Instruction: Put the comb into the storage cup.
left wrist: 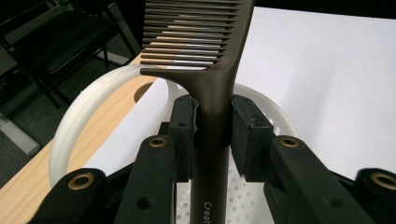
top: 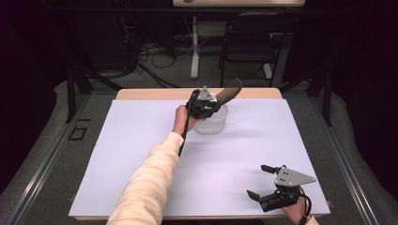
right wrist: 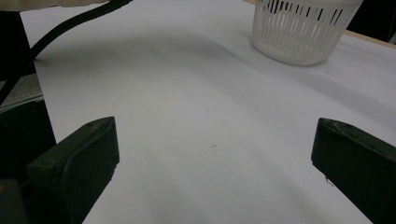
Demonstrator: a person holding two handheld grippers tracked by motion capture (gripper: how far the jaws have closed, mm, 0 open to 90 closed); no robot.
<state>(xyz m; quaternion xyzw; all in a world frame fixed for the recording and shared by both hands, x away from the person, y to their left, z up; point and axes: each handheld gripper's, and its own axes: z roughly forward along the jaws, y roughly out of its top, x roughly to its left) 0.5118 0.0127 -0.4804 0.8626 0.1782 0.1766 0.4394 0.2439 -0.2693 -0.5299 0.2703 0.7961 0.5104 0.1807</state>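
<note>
The table (top: 141,140) is covered in white so things show. Far off, the basket (top: 212,123) waits under the comb (left wrist: 212,93), which is pinched by the left gripper (left wrist: 212,121). Near right, the right gripper (top: 263,183) is kept wide and bare.

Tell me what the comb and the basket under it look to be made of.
Comb: apparently hard plastic, dark brown, matte with a slight sheen, moulded teeth and printed lettering. Basket: looks like thin white plastic, slightly glossy, with moulded slotted walls and a perforated bottom.
</note>
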